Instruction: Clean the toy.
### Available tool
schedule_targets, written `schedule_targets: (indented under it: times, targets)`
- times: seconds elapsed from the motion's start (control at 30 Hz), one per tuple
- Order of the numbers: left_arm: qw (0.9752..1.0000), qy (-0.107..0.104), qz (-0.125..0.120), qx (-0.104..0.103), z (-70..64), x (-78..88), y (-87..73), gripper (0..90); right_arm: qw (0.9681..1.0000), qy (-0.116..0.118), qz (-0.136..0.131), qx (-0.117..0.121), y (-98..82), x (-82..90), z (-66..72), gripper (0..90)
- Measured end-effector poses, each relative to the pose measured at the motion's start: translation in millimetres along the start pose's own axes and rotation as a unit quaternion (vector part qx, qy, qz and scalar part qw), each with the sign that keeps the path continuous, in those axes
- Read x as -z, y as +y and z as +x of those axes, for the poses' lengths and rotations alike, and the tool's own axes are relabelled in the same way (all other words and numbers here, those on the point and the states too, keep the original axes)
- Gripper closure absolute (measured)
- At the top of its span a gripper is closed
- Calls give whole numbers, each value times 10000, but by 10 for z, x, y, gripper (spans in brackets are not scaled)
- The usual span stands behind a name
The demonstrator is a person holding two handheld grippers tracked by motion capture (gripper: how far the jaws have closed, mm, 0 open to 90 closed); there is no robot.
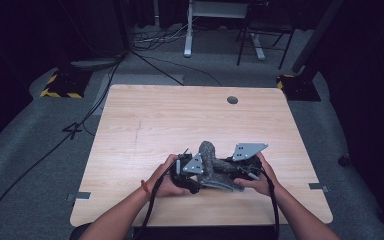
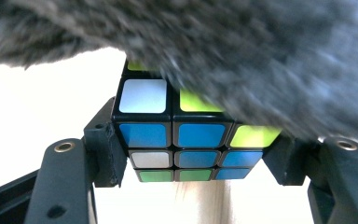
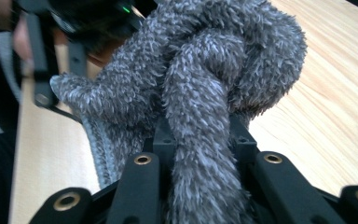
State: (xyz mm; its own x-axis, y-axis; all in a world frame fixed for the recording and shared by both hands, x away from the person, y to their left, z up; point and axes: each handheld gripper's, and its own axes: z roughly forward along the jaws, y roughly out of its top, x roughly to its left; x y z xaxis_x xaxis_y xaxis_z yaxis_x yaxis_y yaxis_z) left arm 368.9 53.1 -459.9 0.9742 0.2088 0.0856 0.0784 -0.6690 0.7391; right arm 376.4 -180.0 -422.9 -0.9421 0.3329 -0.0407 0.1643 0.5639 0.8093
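A cube puzzle (image 2: 186,140) with blue, white, green and yellow stickers sits squeezed between the two black jaws of my left gripper (image 2: 193,154), just above the table. A grey fuzzy cloth (image 2: 261,56) drapes over the cube's top. My right gripper (image 3: 205,144) is shut on a bunched fold of that cloth (image 3: 205,70). In the high view both grippers meet near the table's front edge, the left gripper (image 1: 194,172) facing the right gripper (image 1: 231,169), with the cloth (image 1: 209,154) heaped between them. The cube is hidden there under the cloth.
The wooden table (image 1: 180,115) has a round cable hole (image 1: 232,100) at its far right. Past the far edge, cables run across a grey floor, beside white desk legs (image 1: 188,35) and a yellow-and-black striped base (image 1: 62,85).
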Motion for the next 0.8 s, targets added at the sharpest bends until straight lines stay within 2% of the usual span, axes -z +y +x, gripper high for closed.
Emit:
schedule_targets:
  times: [0.1, 0.3, 0.4, 0.57, 0.67, 0.8]
  targets:
    - [10000, 3, -13, 13, 3, 22, 0, 341, 9999, -116, 37, -39, -36, 34, -42, 718]
    - [10000, 2, -50, 9, 9, 52, 4, 341, 9998, -187, 35, -96, -53, 72, -80, 719]
    - [10000, -16, -40, 23, 4, 40, 13, 341, 9999, -106, -60, -116, -37, 68, -64, 718]
    - [10000, -21, -12, -37, -16, -14, 46, 341, 9998, 20, -167, 51, 66, 18, 57, 718]
    - [10000, -23, -1, -59, -33, -26, 64, 341, 9996, 163, -246, 14, 109, -44, 112, 718]
    - [10000, 15, 1, -71, -25, -1, 61, 340, 9997, 134, -208, 24, 120, -63, 117, 719]
